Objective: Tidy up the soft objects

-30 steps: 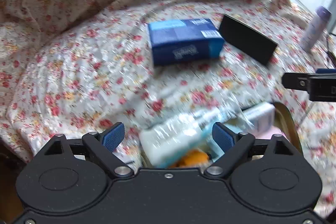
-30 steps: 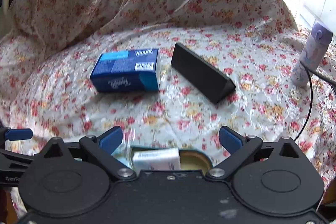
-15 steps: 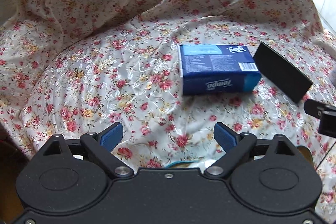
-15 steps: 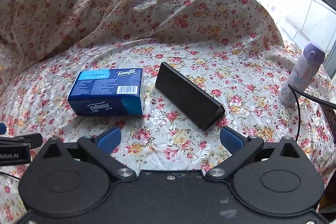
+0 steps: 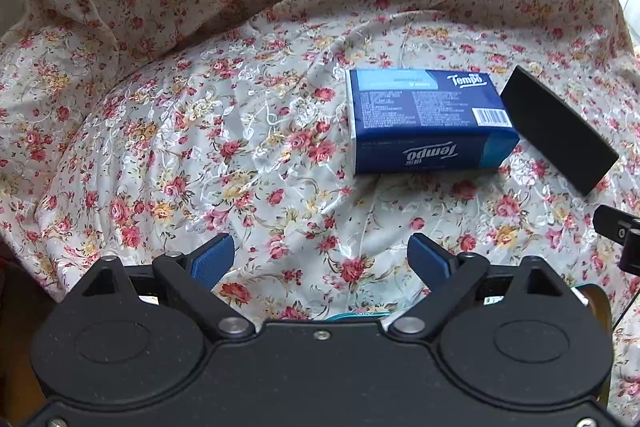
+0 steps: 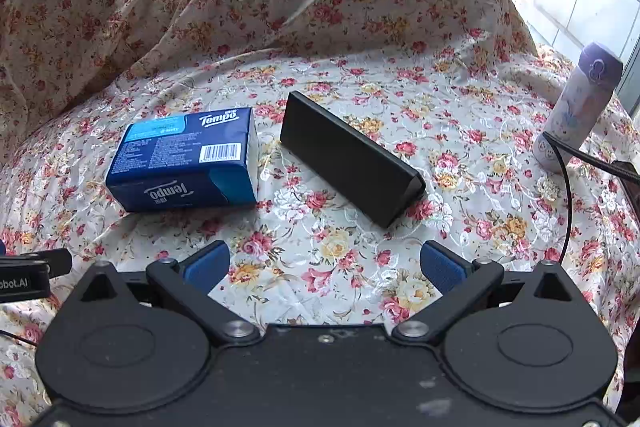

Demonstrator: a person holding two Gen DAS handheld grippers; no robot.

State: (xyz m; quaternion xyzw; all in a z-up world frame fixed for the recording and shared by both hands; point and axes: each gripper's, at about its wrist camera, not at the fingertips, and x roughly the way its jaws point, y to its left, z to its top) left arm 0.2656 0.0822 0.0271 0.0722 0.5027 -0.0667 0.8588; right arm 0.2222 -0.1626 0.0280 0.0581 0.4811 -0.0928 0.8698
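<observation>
Tempo tissue pack [image 5: 430,121] lies flat on the floral-cloth surface [image 5: 200,155], at 1 o'clock from the left hand-held gripper [image 5: 322,255], well apart, untouched. Change: a second ago a plastic-wrapped bundle sat between the left jaws over a container; now only cloth is there, so that item looks deposited and the pack is probably next. Left jaws released, empty. Right hand-held gripper [image 6: 324,263] also released, empty. Black wedge-shaped case [image 6: 348,159] just beside the pack at 3 o'clock; lavender bottle [image 6: 576,107] and cable far right. Approach clear.
</observation>
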